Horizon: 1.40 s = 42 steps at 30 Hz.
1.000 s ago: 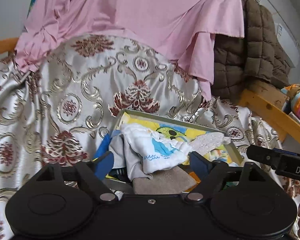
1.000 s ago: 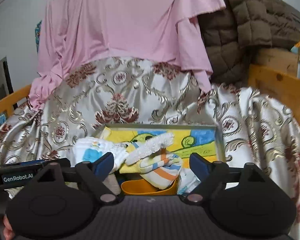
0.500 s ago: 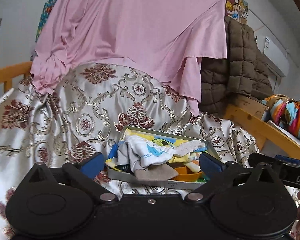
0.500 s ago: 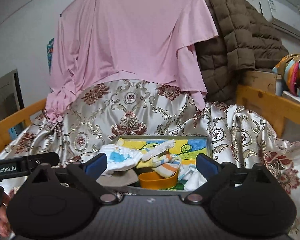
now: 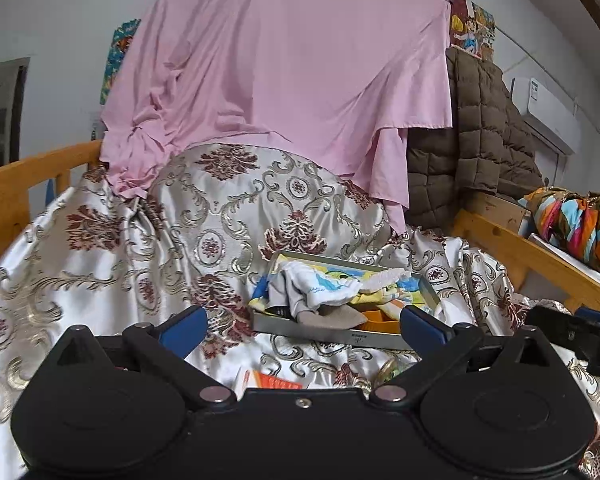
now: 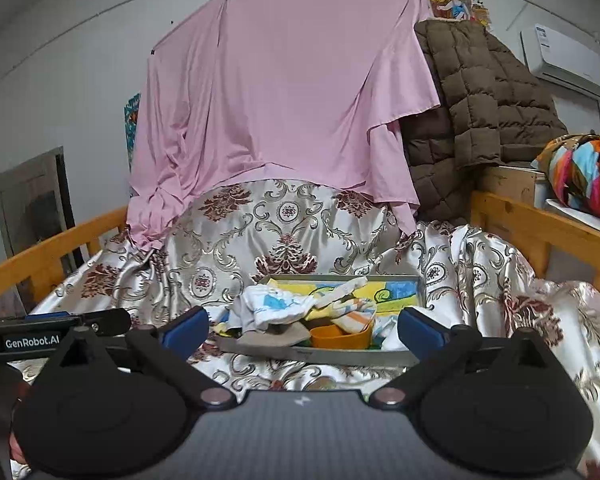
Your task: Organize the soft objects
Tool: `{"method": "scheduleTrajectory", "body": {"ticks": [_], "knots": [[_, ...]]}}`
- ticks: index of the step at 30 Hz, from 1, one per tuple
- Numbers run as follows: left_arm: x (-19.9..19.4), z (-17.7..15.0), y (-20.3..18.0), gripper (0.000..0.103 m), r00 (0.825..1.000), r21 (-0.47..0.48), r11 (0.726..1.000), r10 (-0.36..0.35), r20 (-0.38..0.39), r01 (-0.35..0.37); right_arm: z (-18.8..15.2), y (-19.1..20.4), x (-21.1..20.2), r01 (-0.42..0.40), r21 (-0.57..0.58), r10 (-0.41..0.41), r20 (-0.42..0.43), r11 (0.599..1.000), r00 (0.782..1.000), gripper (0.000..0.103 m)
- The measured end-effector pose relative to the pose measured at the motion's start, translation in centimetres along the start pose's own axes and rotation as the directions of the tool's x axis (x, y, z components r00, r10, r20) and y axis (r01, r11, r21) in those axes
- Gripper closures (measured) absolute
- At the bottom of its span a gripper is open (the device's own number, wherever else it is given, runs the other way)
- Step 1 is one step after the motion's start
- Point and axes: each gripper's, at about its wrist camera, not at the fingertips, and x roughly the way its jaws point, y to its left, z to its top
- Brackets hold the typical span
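Both grippers hang back from the bed, pointing slightly down at the tray (image 6: pixel 320 356) that lies on the brocade cover (image 6: pixel 260 232) near its front edge, about midway between the two wooden rails. The left gripper (image 5: pixel 302 326) has its jaws spread as wide as they go, with nothing between them; the right gripper (image 6: pixel 303 326) is just finishing its opening, and it too grips nothing. The soft things are all heaped in the tray: a white cloth with blue print (image 6: pixel 276 306) draped over the left end, a striped cloth (image 6: pixel 354 312) beside it toward the middle, a pale fuzzy strip (image 6: pixel 342 290) lying across the top, a tan piece (image 6: pixel 276 336) hanging over the front rim, and an orange bowl (image 6: pixel 340 338) at the front wall under the striped cloth. By my reading this is the end of a placing step, or the pause before the next pick: the heap is in the tray but loose and untidy, with cloth spilling over the left and front rims. The next move probably calls for one gripper to come in low over the front rim and pinch a single layer. A paper (image 5: pixel 274 380) lies on the cover just in front of the left gripper; what it is cannot be told.
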Motion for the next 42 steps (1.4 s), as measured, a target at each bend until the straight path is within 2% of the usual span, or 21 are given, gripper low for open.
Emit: {"method": "scheduleTrajectory", "body": {"ticks": [8, 17, 24, 30, 42], "knots": [[-3.9, -1.7, 0.2, 0.001, 1.000, 0.022, 0.999, 0.023, 0.015, -0.023, -2.7, 1.3, -4.1, -0.003, 0.042, 0.002, 0.022, 0.999, 1.000, 0.000], [-6.3, -4.1, 0.5, 0.001, 0.999, 0.030, 0.999, 0.036, -0.025, -0.036, -4.7, 2.1, -6.9, 0.017, 0.048, -0.019, 0.025, 0.999, 1.000, 0.000], [-7.2, -5.5, 0.9, 0.001, 0.997, 0.023, 0.998, 0.059, -0.055, -0.058, -6.5, 2.7, -7.7, 0.037, 0.052, -0.037, 0.007, 0.998, 0.999, 0.000], [-7.4, -7.2, 1.0, 0.001, 0.990, 0.030, 0.997, 0.078, -0.115, -0.075, -7.8, 2.9, -7.9, 0.041, 0.058, -0.039, -0.025, 0.997, 0.999, 0.000], [-7.4, -8.1, 0.4, 0.001, 0.987, 0.085, 0.993, 0.098, -0.129, -0.088, -10.1, 2.8, -7.6, 0.056, 0.081, -0.050, -0.080, 0.995, 0.996, 0.000]]}}
